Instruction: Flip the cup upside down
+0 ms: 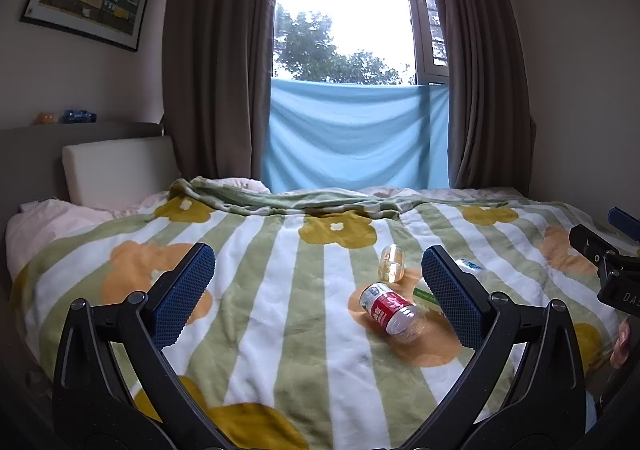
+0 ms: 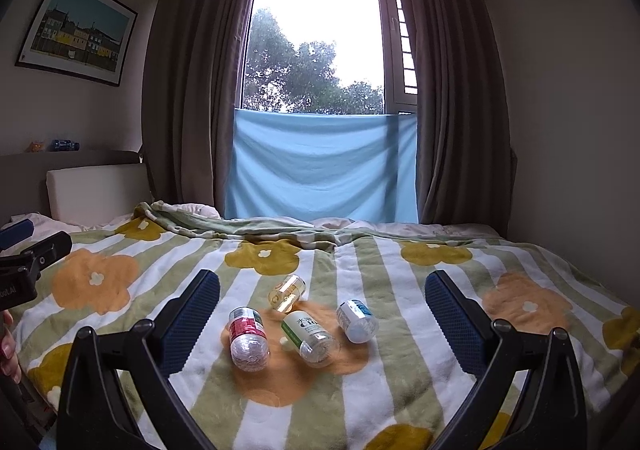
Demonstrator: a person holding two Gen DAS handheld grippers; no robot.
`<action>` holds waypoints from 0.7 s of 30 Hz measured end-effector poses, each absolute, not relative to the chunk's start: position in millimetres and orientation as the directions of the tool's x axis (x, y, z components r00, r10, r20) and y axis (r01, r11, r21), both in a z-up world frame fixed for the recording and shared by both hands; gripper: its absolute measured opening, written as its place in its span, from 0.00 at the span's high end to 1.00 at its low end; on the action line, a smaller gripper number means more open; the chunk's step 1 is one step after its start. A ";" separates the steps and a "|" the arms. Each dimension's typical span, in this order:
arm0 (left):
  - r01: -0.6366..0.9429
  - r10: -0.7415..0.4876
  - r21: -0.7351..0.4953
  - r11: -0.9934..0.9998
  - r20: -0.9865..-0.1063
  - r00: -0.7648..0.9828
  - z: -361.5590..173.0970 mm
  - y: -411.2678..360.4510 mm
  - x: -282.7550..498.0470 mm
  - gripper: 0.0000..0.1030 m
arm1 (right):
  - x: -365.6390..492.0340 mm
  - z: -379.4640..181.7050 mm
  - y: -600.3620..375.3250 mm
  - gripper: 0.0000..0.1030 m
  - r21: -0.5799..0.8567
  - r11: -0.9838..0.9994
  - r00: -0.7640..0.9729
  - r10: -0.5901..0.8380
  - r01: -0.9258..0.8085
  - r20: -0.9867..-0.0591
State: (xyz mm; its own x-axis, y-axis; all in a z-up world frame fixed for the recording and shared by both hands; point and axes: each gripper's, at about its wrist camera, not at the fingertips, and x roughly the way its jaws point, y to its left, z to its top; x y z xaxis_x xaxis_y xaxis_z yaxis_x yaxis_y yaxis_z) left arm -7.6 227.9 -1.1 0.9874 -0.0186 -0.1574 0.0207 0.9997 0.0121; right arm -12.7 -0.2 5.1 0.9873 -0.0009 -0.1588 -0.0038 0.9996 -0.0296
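Both my claws, left claw (image 1: 318, 278) and right claw (image 2: 322, 308), are hanging released; small clear yellowish plastic cup (image 2: 287, 293) is lying at twelve o'clock on the flowered striped blanket (image 2: 360, 390).

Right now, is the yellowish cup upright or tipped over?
Tipped: the cup lies on its side on the blanket, its round end facing the right camera.

Blown-out window (image 2: 316, 37) backlight; seemingly dim, warped edges

Three bottles (image 2: 304, 334) crowding the cup (image 2: 287, 293)
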 end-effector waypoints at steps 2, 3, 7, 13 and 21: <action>0.021 -0.019 0.012 1.000 -0.157 0.987 -0.5 228.2 -7.9 0.00 | -12.7 5.4 0.1 0.00 -0.030 1.000 0.987 -0.001 -0.004 -0.158; 0.021 -0.019 0.012 1.000 -0.157 0.987 -0.6 228.2 -8.0 0.00 | -12.5 5.5 0.1 0.00 -0.030 1.000 0.988 -0.002 -0.003 -0.157; 0.020 -0.017 0.013 1.000 -0.155 0.988 -0.5 228.7 -8.4 0.00 | -12.7 5.2 0.2 0.00 -0.030 1.000 0.987 -0.002 -0.002 -0.158; 0.018 -0.016 0.014 1.000 -0.154 0.988 -1.2 228.9 -8.3 0.00 | -12.9 3.6 -0.9 0.00 -0.030 1.000 0.988 0.000 -0.005 -0.157; 0.021 -0.018 0.013 1.000 -0.159 0.987 -1.6 228.3 -8.2 0.00 | -13.3 5.2 -1.0 0.00 -0.023 1.000 0.989 -0.001 -0.002 -0.150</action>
State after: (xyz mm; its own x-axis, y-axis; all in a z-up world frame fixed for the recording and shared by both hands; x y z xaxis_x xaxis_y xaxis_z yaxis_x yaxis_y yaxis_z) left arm -8.2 228.3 -1.6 0.9871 -0.0184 -0.1588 0.0207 0.9997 0.0125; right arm -13.3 -1.0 5.2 0.9887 -0.0013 -0.1497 -0.0021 0.9997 -0.0230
